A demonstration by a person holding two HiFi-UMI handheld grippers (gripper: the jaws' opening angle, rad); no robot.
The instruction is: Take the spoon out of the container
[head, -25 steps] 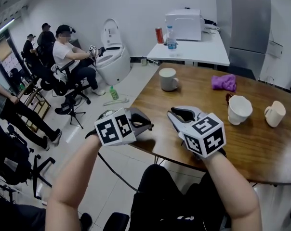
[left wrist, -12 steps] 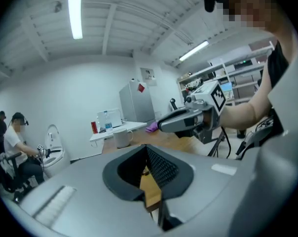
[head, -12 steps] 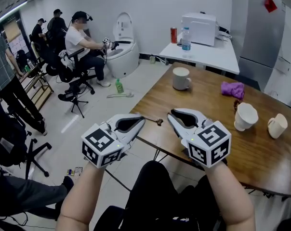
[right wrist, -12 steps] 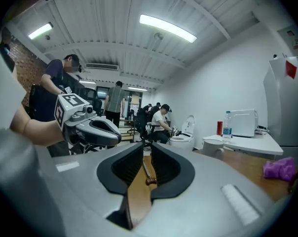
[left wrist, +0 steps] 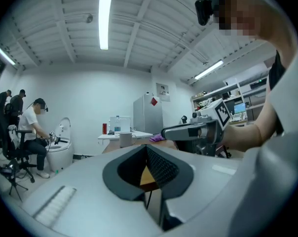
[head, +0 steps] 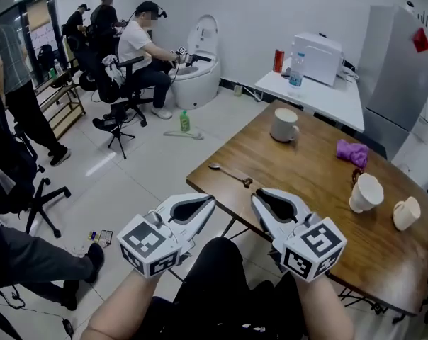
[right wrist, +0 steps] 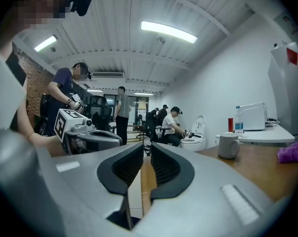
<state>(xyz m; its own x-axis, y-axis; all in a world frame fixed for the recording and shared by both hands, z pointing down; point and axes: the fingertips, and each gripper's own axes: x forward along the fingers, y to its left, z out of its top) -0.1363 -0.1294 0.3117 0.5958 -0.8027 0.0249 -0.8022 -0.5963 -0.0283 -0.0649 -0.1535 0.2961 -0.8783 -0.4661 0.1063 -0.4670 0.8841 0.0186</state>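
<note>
A metal spoon (head: 229, 174) lies flat on the wooden table (head: 306, 183) near its front left edge, outside every cup. A white cup (head: 365, 192) stands at the right of the table. My left gripper (head: 211, 200) hovers just off the table's edge, short of the spoon, shut with nothing in it; its pads meet in the left gripper view (left wrist: 146, 149). My right gripper (head: 256, 196) is beside it at the same edge, its jaws together and nothing held (right wrist: 146, 151).
A grey mug (head: 285, 125) stands at the table's far end, a purple cloth (head: 352, 152) and a second white cup (head: 407, 212) at the right. Beyond are a white side table (head: 320, 91) and a fridge (head: 395, 69). Several people and office chairs fill the floor at left.
Both grippers have drawn back from over the table to its front edge. The spoon, at the left gripper's tip half a second ago, now lies alone on the table.
</note>
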